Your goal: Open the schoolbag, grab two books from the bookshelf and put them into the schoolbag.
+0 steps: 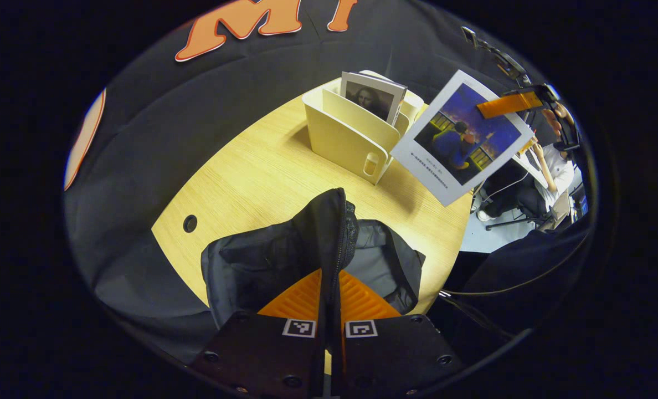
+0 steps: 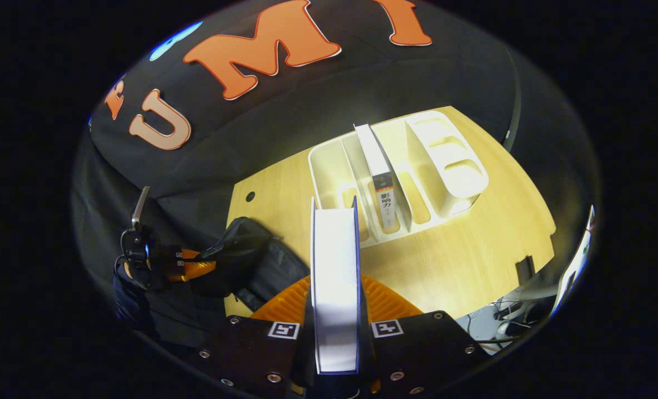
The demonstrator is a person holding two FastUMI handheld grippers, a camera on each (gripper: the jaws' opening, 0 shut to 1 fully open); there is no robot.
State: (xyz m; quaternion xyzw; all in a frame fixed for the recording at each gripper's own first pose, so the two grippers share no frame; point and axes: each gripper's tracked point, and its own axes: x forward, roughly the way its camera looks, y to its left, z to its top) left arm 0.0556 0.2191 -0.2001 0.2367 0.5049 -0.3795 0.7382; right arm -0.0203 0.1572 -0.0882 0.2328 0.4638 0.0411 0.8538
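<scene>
Schoolbag [image 1: 262, 266] interior hidden, lower centre of left gripper view, its zipper edge lifted; left gripper [image 1: 329, 288] fingers nearly together, pinching that edge; right gripper [image 2: 334, 288] fingers clamped on a book [image 2: 334, 277] seen edge-on at centre, cover unreadable; second book [image 2: 381, 183] stands in the bookshelf [image 2: 445, 166], upper centre-right; table [image 2: 445, 266] edge cut off.

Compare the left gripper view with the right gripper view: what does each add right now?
Left gripper view alone: the blue book's cover, held aloft by the right gripper, and a person seated in the background. Right gripper view alone: that book's page edge between its own fingers, and the left gripper pinching the schoolbag. Both: the table, the cream bookshelf with one book left.
</scene>
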